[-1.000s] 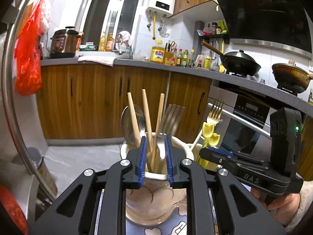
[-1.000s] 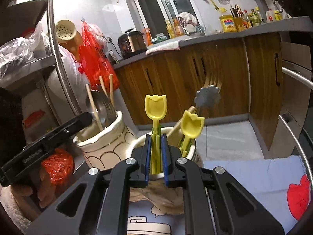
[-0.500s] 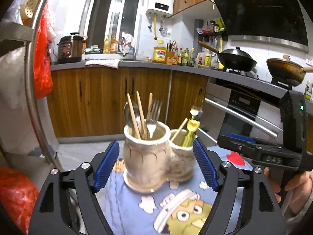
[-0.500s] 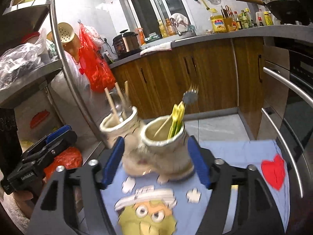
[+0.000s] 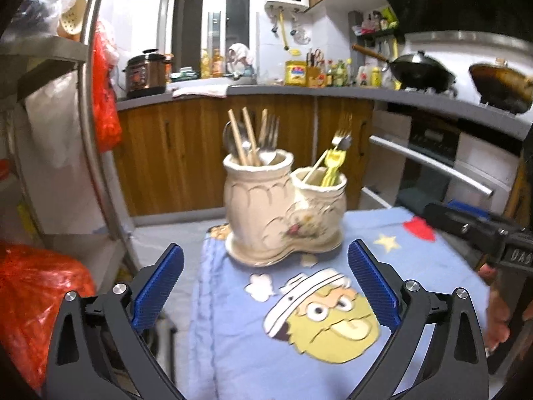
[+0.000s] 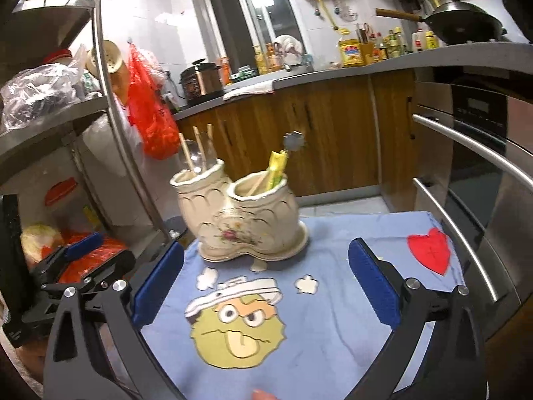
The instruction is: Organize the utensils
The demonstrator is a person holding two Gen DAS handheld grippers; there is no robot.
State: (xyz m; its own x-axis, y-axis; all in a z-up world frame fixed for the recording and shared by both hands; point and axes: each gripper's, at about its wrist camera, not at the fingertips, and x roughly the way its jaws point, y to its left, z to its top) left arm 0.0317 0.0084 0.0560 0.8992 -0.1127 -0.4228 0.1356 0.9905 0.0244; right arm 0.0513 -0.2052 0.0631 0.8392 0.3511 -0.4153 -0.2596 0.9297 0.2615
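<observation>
A cream ceramic double utensil holder (image 5: 283,213) stands on a blue cartoon cloth (image 5: 299,350); it also shows in the right wrist view (image 6: 246,220). Its left pot holds wooden chopsticks (image 5: 241,138), a spoon and forks. Its right pot holds yellow plastic utensils (image 5: 331,166), a chopstick and a metal fork (image 5: 343,136). My left gripper (image 5: 265,290) is open and empty, back from the holder. My right gripper (image 6: 265,286) is open and empty, also back from it.
A metal shelf rack (image 6: 110,106) with bags stands left of the cloth. An oven with bar handles (image 6: 466,153) is on the right. Wooden cabinets and a cluttered counter (image 5: 266,90) lie behind. Red plastic bags (image 5: 33,286) sit low on the left.
Both grippers opened, let go of the utensils in the pots, and pulled back from the holder. The holder now looks smaller and farther away.
</observation>
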